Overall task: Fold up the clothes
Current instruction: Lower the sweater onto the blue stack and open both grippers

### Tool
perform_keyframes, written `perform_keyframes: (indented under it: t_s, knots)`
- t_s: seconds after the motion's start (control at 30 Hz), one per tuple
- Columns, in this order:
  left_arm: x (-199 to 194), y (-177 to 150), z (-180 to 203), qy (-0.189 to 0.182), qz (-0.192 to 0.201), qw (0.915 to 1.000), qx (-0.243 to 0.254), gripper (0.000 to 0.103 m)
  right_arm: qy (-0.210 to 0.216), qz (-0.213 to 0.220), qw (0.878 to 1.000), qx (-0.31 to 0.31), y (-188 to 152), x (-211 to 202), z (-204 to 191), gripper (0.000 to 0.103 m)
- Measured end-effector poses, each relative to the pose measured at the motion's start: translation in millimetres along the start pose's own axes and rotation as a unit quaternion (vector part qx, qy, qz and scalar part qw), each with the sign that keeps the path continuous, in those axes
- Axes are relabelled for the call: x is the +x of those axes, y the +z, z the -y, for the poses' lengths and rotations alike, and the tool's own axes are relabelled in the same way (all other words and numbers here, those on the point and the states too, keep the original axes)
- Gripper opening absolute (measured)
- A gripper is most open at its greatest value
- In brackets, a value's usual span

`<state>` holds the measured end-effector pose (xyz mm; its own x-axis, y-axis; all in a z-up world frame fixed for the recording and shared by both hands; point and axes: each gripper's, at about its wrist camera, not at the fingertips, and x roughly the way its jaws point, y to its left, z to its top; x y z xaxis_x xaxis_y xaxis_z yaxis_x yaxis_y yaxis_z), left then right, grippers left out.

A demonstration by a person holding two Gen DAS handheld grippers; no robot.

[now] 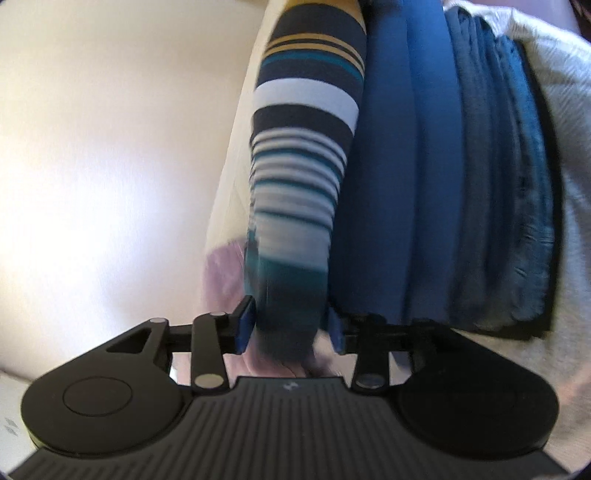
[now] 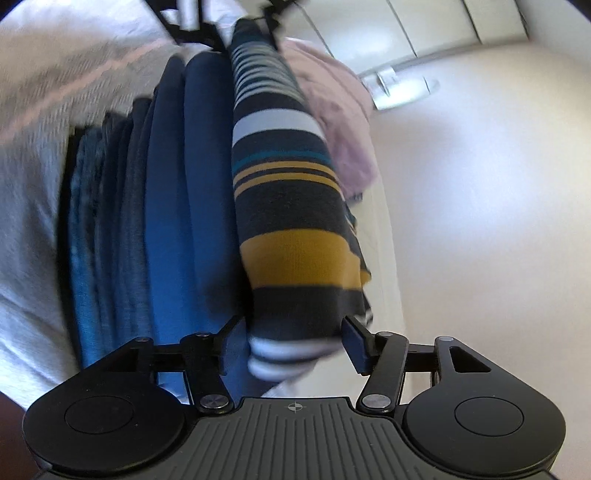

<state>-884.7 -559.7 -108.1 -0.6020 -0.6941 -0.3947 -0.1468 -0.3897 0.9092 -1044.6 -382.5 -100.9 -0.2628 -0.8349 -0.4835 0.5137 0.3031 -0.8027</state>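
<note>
A folded striped garment point(image 1: 306, 147), navy with white, teal and yellow bands, is held at both ends. My left gripper point(image 1: 288, 328) is shut on its teal end. My right gripper point(image 2: 291, 347) is shut on its other end, where the stripes are navy and white point(image 2: 291, 240). The left gripper shows at the top of the right wrist view point(image 2: 221, 26). The garment is right beside a stack of folded blue clothes point(image 1: 443, 184), also in the right wrist view point(image 2: 166, 221). Both views are blurred and tilted.
A pink garment point(image 2: 340, 122) lies beyond the striped one, also in the left wrist view point(image 1: 221, 273). A white textured cover point(image 1: 565, 129) lies under the stack. A pale wall point(image 1: 92, 147) and a ceiling lamp point(image 2: 399, 88) fill the other side.
</note>
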Motion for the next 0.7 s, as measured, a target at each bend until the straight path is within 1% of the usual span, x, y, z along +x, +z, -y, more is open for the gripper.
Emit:
perform_keyframes:
  t_s: [0.07,0.1,0.17,0.2,0.3,0.37,0.4,0.5,0.53,0.57,0.6,0.63,0.67,0.7]
  knots:
    - [-14.0,-9.4,-16.4,-0.005,-0.008,0.9992,-0.039,0.040,0.016,-0.005,0.998,0.058,0.8,-18.1,16.0,0.056]
    - [-20.8,-13.9,-24.8,-0.007,-0.012,0.9982,-0.059,0.039,0.023,-0.003,0.995,0.094,2.4,-25.1,26.8,0.056]
    - [-27.7,-17.7,-47.2,-0.004,-0.017,0.9942,-0.107,0.039,0.037,0.006,0.986,0.163,13.9,-26.0,46.1,0.056]
    - [-27.9,-17.3,-60.2,-0.002,-0.020,0.9912,-0.131,0.039,0.044,0.013,0.981,0.190,22.2,-21.4,56.7,0.056]
    - [-15.2,-9.1,-96.0,-0.009,-0.012,0.9810,-0.193,0.039,0.071,0.034,0.965,0.252,55.4,12.4,85.3,0.056]
    - [-4.5,-12.5,-112.9,-0.030,-0.006,0.9733,-0.227,0.038,0.100,0.040,0.950,0.292,69.4,40.1,105.7,0.056]
    - [4.2,-13.5,-116.7,-0.048,-0.004,0.9689,-0.243,0.039,0.112,0.039,0.944,0.309,72.7,54.5,112.4,0.056]
    - [14.3,-10.6,-90.0,-0.115,-0.013,0.9563,-0.268,0.036,0.139,0.027,0.924,0.354,74.2,99.1,124.2,0.056]
    - [14.9,-6.2,-77.5,-0.143,-0.019,0.9515,-0.272,0.030,0.152,0.017,0.917,0.367,72.4,112.3,126.2,0.056]
    - [36.0,-0.4,-66.8,-0.160,-0.029,0.9488,-0.271,0.020,0.169,0.001,0.910,0.379,68.7,124.1,126.6,0.056]
    - [38.1,0.5,-55.7,-0.160,-0.029,0.9487,-0.271,0.011,0.187,-0.011,0.899,0.395,62.5,130.2,126.5,0.056]
    - [31.5,-0.4,-44.3,-0.157,-0.026,0.9494,-0.271,0.007,0.200,-0.017,0.889,0.412,55.4,128.9,123.2,0.056]
    - [20.9,-1.4,-32.6,-0.155,-0.027,0.9505,-0.268,0.000,0.203,-0.019,0.884,0.420,51.2,122.8,117.4,0.056]
    - [8.9,-2.4,-20.8,-0.153,-0.028,0.9517,-0.265,0.000,0.201,-0.016,0.886,0.418,49.2,112.9,111.1,0.056]
